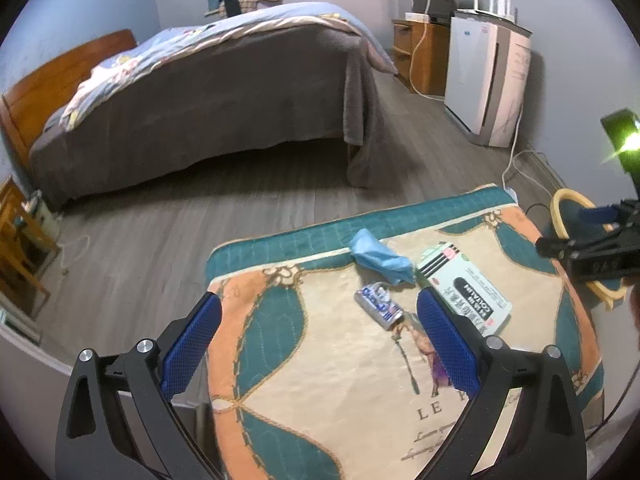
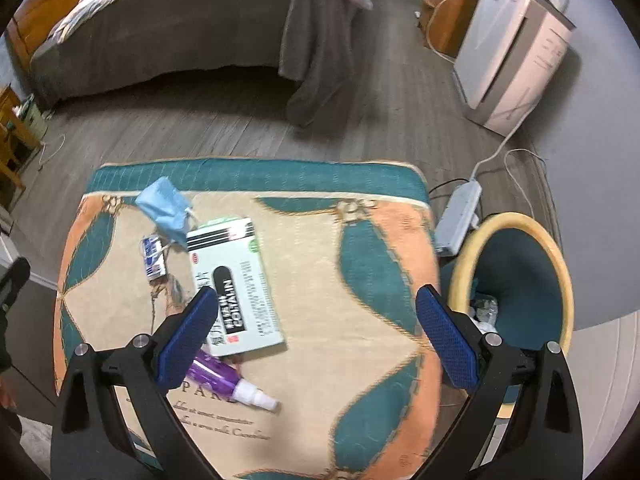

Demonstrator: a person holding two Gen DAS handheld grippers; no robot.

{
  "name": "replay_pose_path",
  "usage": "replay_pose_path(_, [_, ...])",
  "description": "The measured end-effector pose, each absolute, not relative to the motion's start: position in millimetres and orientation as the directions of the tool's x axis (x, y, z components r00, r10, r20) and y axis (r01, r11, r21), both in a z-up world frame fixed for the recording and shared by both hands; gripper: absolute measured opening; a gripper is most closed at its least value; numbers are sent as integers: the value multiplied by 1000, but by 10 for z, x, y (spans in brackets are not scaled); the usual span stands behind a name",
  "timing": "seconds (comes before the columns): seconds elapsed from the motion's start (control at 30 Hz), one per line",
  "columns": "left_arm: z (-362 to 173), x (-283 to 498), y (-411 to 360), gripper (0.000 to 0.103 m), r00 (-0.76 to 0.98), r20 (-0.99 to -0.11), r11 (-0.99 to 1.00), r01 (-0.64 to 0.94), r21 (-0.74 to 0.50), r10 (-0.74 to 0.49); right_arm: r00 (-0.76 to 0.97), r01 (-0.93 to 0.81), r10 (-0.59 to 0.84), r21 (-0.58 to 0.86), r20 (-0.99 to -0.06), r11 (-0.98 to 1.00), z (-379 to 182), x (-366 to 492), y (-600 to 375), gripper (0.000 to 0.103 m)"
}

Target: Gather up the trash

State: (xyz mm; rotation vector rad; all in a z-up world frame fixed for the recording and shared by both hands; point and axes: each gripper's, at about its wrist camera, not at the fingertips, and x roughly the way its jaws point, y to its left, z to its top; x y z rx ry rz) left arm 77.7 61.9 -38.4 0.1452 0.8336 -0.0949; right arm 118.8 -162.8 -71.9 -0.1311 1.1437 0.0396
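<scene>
On the patterned cloth-covered table lie a crumpled blue face mask, a small silver-blue wrapper, a white-and-black box and a purple spray bottle. My left gripper is open and empty, above the table just short of the wrapper. My right gripper is open and empty over the table, its left finger over the box's near end. A teal bin with a yellow rim stands right of the table, with crumpled trash inside.
A bed with a grey cover stands across the wooden floor. A white air purifier and a wooden cabinet stand by the right wall. A power strip with cables lies on the floor beside the bin.
</scene>
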Motion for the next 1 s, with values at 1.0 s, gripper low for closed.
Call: replay_pose_path(1.0, [-759, 1255, 640, 97, 572, -820, 983, 153, 102, -4, 162, -171, 121, 93, -979, 981, -1735, 1496, -1387, 65])
